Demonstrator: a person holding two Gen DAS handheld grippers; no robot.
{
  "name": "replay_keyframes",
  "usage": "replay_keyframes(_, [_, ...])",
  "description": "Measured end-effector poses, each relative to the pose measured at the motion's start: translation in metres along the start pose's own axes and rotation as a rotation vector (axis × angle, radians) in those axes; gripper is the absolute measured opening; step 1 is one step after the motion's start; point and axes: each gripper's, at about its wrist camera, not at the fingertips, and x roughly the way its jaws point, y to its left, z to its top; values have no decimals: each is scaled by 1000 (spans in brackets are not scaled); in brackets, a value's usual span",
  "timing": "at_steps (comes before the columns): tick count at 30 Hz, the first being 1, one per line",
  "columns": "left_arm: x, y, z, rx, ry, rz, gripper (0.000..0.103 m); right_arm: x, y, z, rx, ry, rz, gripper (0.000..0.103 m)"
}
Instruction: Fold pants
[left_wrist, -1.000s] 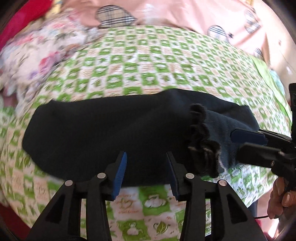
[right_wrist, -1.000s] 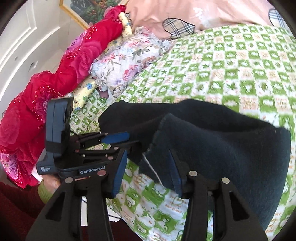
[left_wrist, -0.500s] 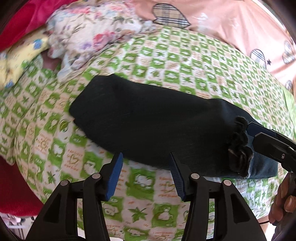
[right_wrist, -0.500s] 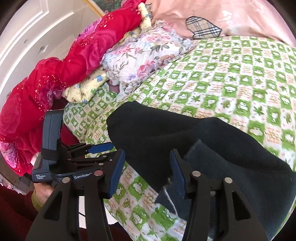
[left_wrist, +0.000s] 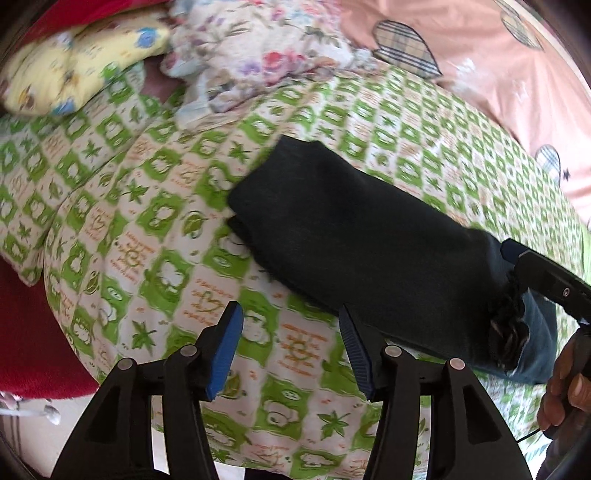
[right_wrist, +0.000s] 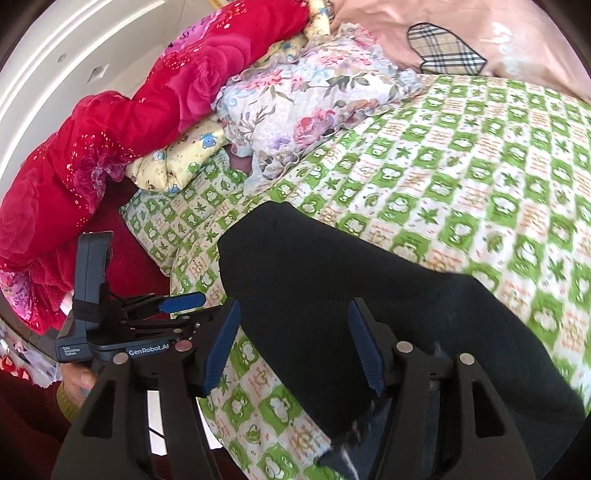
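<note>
The dark folded pants (left_wrist: 365, 254) lie as a long strip on the green checked bedsheet (left_wrist: 155, 229). Their frayed hem end (left_wrist: 508, 332) lies at the right, near me. My left gripper (left_wrist: 290, 349) is open and empty, over the sheet just short of the pants' near edge. My right gripper (right_wrist: 293, 349) is open; the pants (right_wrist: 332, 306) lie between and under its fingers, with the frayed end (right_wrist: 354, 432) below. The right gripper also shows in the left wrist view (left_wrist: 546, 280), at the hem end. The left gripper shows in the right wrist view (right_wrist: 162, 310), left of the pants.
A floral quilt (right_wrist: 306, 99), a yellow pillow (right_wrist: 177, 162) and a red blanket (right_wrist: 122, 122) are piled at the bed's far left. A pink cover with plaid hearts (right_wrist: 498, 40) lies behind. The bed edge (left_wrist: 85, 354) drops off at the left.
My left gripper has pulled back and swung left, off the pants. My right gripper has moved along the pants, and the raised hem flap now lies lower.
</note>
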Motion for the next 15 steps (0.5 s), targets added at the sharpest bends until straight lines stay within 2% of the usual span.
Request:
replay_keyframes(7, [3, 31, 10, -109, -14, -8, 58, 28, 4, 27, -45, 51, 31, 65])
replay_keyframes(11, [13, 41, 17, -169, 11, -54, 59, 49, 11, 45, -97, 95, 42, 65])
replay_keyframes(15, [26, 48, 25, -213, 36, -95, 60, 70, 12, 66, -123, 143, 95, 65])
